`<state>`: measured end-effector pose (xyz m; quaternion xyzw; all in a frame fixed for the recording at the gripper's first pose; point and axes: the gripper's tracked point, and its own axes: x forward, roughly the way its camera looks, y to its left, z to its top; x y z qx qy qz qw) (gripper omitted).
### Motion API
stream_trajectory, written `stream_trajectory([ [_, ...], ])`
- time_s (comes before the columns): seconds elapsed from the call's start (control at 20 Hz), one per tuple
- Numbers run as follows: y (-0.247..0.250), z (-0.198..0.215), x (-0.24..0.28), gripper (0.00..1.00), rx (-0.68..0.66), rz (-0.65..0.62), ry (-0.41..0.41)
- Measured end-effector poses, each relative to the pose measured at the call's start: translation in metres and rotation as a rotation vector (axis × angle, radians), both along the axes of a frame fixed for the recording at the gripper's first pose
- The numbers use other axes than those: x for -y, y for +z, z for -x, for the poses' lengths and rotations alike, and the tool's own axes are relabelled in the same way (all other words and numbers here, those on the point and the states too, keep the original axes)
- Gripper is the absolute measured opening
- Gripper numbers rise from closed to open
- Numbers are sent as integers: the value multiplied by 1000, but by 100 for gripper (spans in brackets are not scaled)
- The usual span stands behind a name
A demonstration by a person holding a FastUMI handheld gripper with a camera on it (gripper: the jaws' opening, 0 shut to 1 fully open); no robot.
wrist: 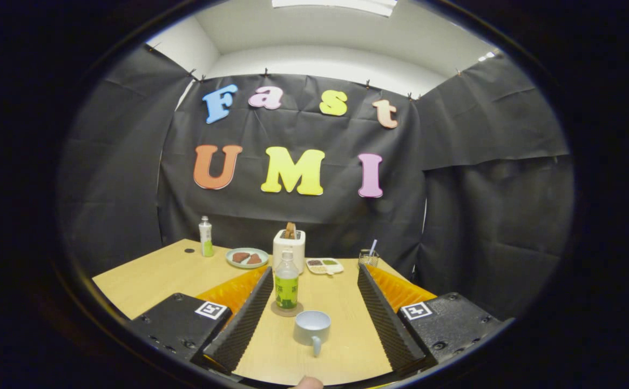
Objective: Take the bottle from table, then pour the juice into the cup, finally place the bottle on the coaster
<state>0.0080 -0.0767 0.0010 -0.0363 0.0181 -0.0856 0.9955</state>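
A clear bottle (286,284) with a green label and green juice stands upright on a round coaster (286,310) on the wooden table (152,275). It sits between my fingers, close to the left one. A pale mug (312,327) stands just right of and nearer than the bottle, its handle pointing toward me. My gripper (314,281) is open, and its fingers touch neither the bottle nor the mug.
Beyond the fingers stand a white toaster (289,246) with bread in it, a green plate (247,257) with brown pieces, a small white divided dish (324,265) and a glass (369,257) with a straw. A second bottle (205,236) stands at the far left. A fingertip (307,383) shows at the near edge.
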Motion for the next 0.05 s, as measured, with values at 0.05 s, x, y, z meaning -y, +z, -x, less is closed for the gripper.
stream_trajectory([
  [0.05,0,-1,0,100,1,2,-1],
])
